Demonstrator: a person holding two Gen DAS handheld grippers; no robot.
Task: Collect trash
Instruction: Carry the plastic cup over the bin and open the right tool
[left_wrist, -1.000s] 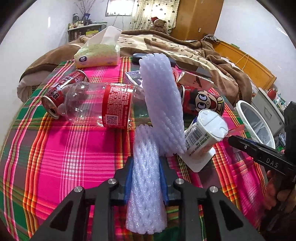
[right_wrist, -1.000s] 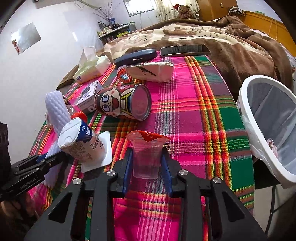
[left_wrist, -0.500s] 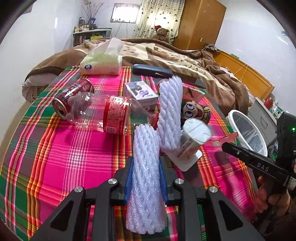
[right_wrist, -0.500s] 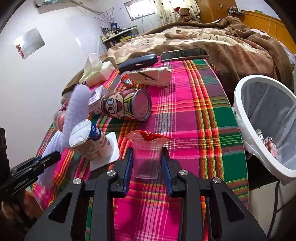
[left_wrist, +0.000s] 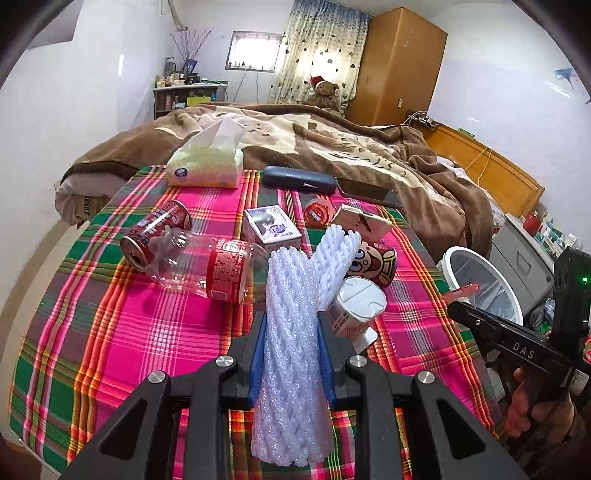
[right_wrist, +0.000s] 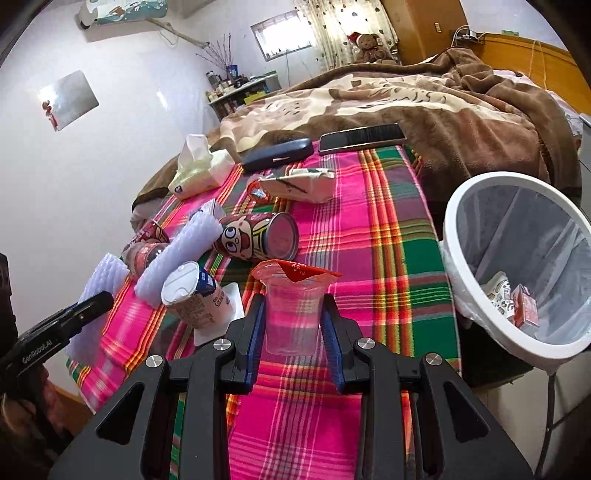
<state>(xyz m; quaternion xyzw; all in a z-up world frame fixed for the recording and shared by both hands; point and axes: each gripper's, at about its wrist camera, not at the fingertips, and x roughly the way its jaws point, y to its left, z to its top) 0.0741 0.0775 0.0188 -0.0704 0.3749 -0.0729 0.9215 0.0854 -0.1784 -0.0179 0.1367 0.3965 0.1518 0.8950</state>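
Fingers (left_wrist: 258, 354) above plaid tablecloth (left_wrist: 129, 332), bedroom

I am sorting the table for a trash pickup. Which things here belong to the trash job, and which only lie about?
Trash job:
white foam net, in the left gripper
clear plastic cup, in the right gripper
empty plastic bottle
red can
cartoon can
white bin

Lying about:
tissue pack
phone
dark case

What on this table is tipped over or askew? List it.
The clear plastic bottle, the red can and the cartoon-face can all lie on their sides on the plaid cloth. The white yogurt cup leans tilted on its card. No spill is visible.
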